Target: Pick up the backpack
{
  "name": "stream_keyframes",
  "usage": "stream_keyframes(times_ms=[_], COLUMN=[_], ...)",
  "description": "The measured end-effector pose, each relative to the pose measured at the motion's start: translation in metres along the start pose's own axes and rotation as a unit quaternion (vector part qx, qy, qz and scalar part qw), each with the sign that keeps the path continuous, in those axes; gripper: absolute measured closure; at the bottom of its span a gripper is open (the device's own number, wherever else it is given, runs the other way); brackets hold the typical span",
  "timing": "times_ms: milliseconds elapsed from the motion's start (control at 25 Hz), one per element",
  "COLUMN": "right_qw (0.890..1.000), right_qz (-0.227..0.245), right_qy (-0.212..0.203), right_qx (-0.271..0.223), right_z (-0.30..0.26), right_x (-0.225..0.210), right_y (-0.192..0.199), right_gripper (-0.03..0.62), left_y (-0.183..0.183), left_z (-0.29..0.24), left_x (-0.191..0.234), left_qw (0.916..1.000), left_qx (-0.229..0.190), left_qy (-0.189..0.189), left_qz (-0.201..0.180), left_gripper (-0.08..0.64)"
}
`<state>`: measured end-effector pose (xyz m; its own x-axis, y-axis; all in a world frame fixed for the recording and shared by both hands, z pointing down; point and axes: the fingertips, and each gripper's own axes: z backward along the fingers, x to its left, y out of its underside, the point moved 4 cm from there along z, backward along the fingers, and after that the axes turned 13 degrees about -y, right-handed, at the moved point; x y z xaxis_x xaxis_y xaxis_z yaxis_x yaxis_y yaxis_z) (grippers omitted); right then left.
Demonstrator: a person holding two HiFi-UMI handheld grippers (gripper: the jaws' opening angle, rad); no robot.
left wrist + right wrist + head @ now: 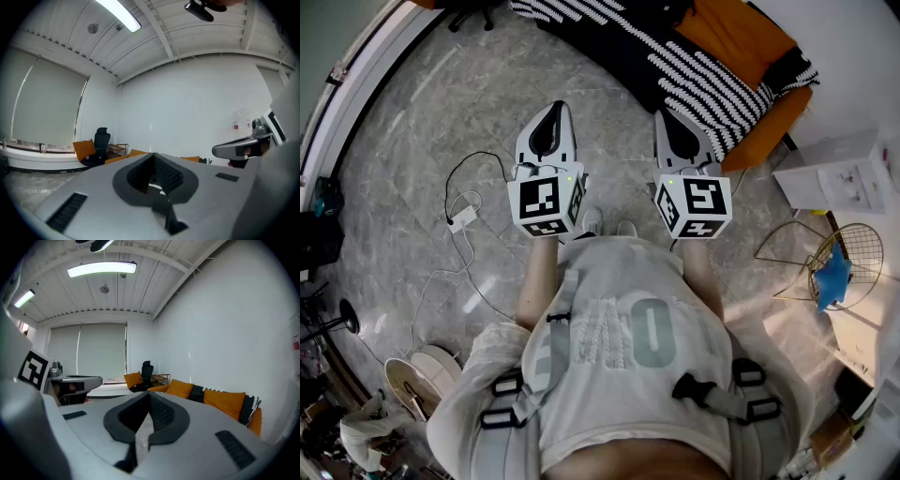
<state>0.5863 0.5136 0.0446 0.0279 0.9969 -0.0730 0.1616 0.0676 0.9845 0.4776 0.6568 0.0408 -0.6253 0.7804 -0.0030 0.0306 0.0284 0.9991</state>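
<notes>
The floor (403,131) in front of the sofa (750,37) is polished grey marble-look stone, glossy enough to carry streaks of light. The sofa is orange woven cloth, matt, and a black-and-white striped knitted throw (694,70) lies over it. Past the sofa's end, a wire frame (839,248) is thin brass-coloured metal with a slight shine.

The left gripper (553,111) and right gripper (668,117) have smooth, matt, pale-grey plastic shells. Their pads (169,176) are black and rubbery-looking, with fine ridges.

The backpack straps (546,361) are grey woven webbing with black plastic buckles (689,386), lying on a soft, matt cloth shirt (628,281).
</notes>
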Motion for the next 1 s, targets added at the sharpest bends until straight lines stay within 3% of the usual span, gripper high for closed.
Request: stream_keyframes(times_ms=[440,1000], right_qw=[1.0,0.999], right_qz=[-0.021,-0.038], right_qy=[0.001,-0.005], right_qx=[-0.007,-0.018], right_z=[-0.011,-0.051], right_x=[0.003,0.016], right_y=[0.004,-0.002], right_gripper=[0.588,0.586], left_y=[0.006,0.013], left_z=[-0.004,-0.031], left_x=[0.024,0.057], left_qw=[0.9999,1.0], left_qx=[0.006,0.003], left_qy=[-0.011,0.005], left_qz=[-0.003,0.007], left_gripper=[0.54,0.54])
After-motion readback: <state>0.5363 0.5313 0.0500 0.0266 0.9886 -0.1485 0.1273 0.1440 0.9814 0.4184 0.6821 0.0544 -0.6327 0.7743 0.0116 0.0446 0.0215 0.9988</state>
